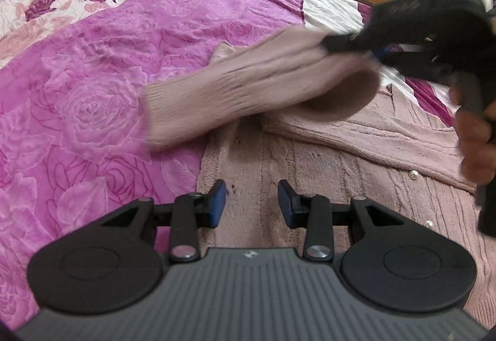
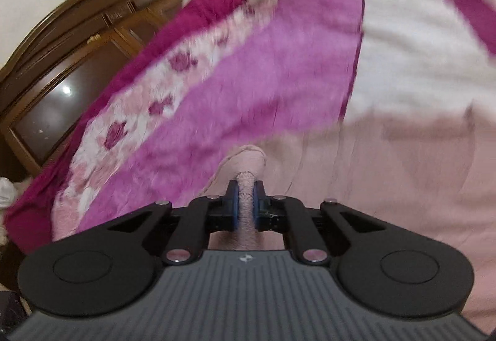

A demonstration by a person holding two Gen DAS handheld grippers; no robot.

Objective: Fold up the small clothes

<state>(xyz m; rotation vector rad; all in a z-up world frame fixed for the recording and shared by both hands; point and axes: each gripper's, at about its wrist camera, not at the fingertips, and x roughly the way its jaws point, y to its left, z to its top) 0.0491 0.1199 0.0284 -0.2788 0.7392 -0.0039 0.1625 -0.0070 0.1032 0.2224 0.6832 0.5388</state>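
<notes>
Sleeve-folding looks to be the step in hand: the pink knit cardigan [image 1: 356, 155] lies spread on the bed [image 1: 108, 77], over its rose-patterned cover, and one sleeve [image 1: 235, 86] is lifted clear of the cardigan's body, hanging in the air above the cover just beside the garment's upper edge. The right claw [image 2: 245, 201] is clamped on a bunched ridge of that sleeve's knit, the blue pads [image 2: 234, 204] pressing it from both sides; in the left wrist view the same claw [image 1: 347, 45] appears at the sleeve's upper end, blurred, with the cuff end trailing away from the cardigan. The left claw [image 1: 251, 201] stands partly open and empty, poised over the cardigan's lower body with a gap between its pads and nothing caught in it; whether its tips touch the knit I cannot tell.

By my reading, the next move calls for carrying the held sleeve across onto the cardigan's body, so it lies flat over the front near the row of pearl buttons [image 1: 414, 175], and letting go only once the cuff has settled. The left claw is well placed to pin the cardigan's body so the pull does not drag the whole garment across the bed. The sleeve hangs slack and will likely twist, so a low, steady sweep suits it better than a toss.
</notes>
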